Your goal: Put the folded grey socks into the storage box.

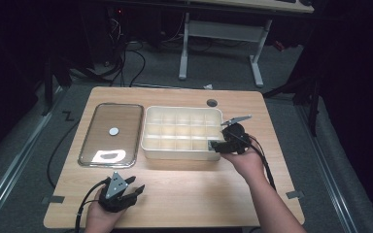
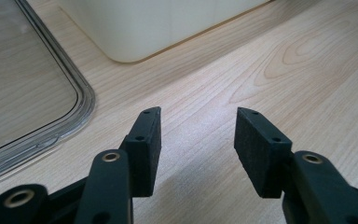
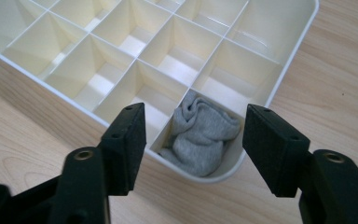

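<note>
Near the front left corner of the table (image 1: 184,194), the left gripper (image 2: 198,135) rests with jaws apart, grasping nothing. Beside it lies a clear lid (image 1: 110,133). At the box's (image 1: 175,150) front right corner compartment, a grey sock (image 3: 200,135) lies under the released right gripper (image 3: 193,140).

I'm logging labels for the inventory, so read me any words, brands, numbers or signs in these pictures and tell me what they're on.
No readable text in any view.
Clear lid: a round white sticker, blank as far as can be told.
Divided box, grey sock: no print or label.
Both grippers' fingers: plain black, no marks.
</note>
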Action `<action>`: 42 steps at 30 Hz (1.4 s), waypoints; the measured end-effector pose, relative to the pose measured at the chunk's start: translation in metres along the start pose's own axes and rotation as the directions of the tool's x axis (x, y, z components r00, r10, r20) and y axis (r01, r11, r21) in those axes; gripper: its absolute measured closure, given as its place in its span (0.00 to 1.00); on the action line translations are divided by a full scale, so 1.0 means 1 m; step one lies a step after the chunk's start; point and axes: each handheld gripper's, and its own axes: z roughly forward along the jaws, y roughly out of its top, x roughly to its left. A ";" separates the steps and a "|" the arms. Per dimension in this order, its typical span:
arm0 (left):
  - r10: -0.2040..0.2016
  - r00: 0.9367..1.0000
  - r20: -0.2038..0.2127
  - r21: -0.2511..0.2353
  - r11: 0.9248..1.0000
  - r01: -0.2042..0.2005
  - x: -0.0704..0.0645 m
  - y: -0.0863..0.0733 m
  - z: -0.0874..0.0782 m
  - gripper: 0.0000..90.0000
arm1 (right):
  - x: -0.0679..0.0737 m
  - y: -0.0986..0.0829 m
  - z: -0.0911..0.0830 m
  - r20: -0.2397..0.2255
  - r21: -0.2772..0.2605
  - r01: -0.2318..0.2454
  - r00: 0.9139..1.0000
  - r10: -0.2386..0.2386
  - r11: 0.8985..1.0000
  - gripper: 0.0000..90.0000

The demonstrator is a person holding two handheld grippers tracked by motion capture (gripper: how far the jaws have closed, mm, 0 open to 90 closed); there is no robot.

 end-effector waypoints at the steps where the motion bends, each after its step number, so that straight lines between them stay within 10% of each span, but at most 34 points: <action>1: 0.003 1.000 -0.002 0.003 1.000 -0.003 0.000 0.000 0.000 0.57 | 0.000 -0.004 -0.001 -0.010 -0.014 -0.008 1.000 0.008 1.000 0.43; 9: -0.012 1.000 -0.006 0.005 1.000 0.012 -0.001 -0.003 -0.002 0.55 | 0.009 -0.051 -0.006 -0.074 -0.117 -0.045 0.997 0.036 0.992 0.45; 22: -0.010 1.000 -0.021 0.009 1.000 0.010 -0.007 -0.001 -0.001 0.55 | 0.036 -0.123 0.012 -0.015 -0.183 -0.011 1.000 0.009 0.983 0.36; 26: -0.016 1.000 -0.027 0.003 1.000 0.016 -0.011 -0.001 -0.002 0.54 | 0.052 -0.164 0.011 0.017 -0.300 -0.062 0.997 0.070 0.952 0.39; 42: -0.008 1.000 -0.014 0.003 1.000 0.008 -0.005 -0.004 -0.006 0.54 | 0.060 -0.166 0.012 0.020 -0.271 -0.025 0.999 0.032 0.962 0.39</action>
